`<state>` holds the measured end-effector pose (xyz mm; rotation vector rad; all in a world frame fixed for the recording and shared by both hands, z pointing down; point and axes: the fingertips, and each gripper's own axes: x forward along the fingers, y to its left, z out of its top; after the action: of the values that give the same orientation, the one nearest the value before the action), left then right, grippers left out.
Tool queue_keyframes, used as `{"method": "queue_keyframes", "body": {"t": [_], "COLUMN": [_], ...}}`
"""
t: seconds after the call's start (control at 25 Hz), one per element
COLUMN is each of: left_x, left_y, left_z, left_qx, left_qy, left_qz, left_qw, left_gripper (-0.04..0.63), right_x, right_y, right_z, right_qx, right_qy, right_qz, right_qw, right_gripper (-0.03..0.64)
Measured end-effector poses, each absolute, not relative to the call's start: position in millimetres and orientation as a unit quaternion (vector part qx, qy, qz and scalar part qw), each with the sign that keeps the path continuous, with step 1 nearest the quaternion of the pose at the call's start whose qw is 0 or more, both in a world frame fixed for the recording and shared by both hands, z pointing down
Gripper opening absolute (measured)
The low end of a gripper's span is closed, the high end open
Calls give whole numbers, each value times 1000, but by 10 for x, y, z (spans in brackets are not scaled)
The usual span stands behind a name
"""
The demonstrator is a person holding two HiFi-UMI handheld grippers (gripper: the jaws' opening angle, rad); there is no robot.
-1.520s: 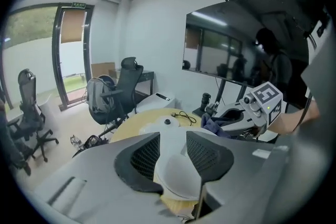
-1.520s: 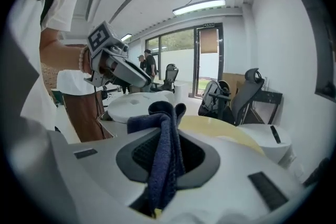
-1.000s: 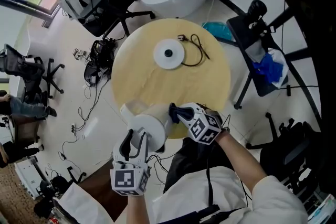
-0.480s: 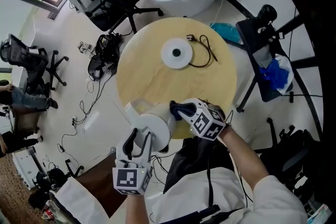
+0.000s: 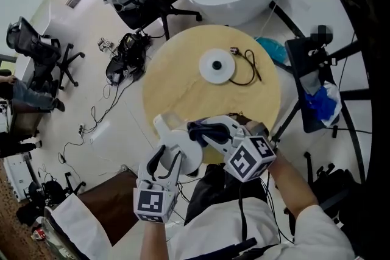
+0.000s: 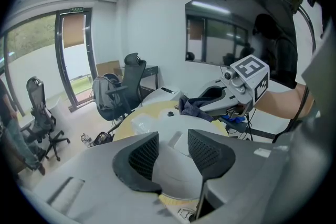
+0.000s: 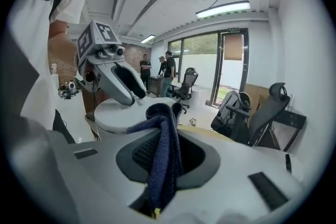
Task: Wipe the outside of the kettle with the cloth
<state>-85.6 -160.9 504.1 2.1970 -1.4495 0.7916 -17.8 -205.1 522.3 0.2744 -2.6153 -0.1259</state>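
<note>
Cloth (image 5: 200,130) higher than before, over kettle (image 5: 181,154).

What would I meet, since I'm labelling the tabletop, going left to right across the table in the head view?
white kettle → round white kettle base → black cord

Round wooden table (image 5: 183,85) is set on pale floor (image 5: 79,106). Black office chairs (image 5: 38,55) are noted left of the table. Glass doors (image 6: 73,55) are seen beyond it.
</note>
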Motion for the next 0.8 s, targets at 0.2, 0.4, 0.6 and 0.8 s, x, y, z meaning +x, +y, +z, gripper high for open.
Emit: {"method": "queue_keyframes", "body": {"t": [0.2, 0.4, 0.6, 0.8], "left_x": [-849, -860, -846, -848], "left_y": [-1592, -1597, -1588, -1580], "left_z": [5066, 5054, 5060, 5059], "left_qx": [784, 782, 783, 784], "left_qy": [-518, -520, -516, -514], "left_qz": [280, 279, 283, 285], "left_qw": [198, 201, 199, 199], "left_gripper": [186, 187, 187, 187], "right_x": [-191, -235, -236, -312], "right_y": [-2094, -2172, -2209, -2245], "right_z": [5727, 6499, 7184, 7230], "right_qx": [93, 84, 71, 35], "right_qy": [-955, -942, -923, -924], "right_qz": [-16, 47, 90, 75], "right_qw": [282, 322, 367, 373], "right_gripper": [67, 67, 67, 67]}}
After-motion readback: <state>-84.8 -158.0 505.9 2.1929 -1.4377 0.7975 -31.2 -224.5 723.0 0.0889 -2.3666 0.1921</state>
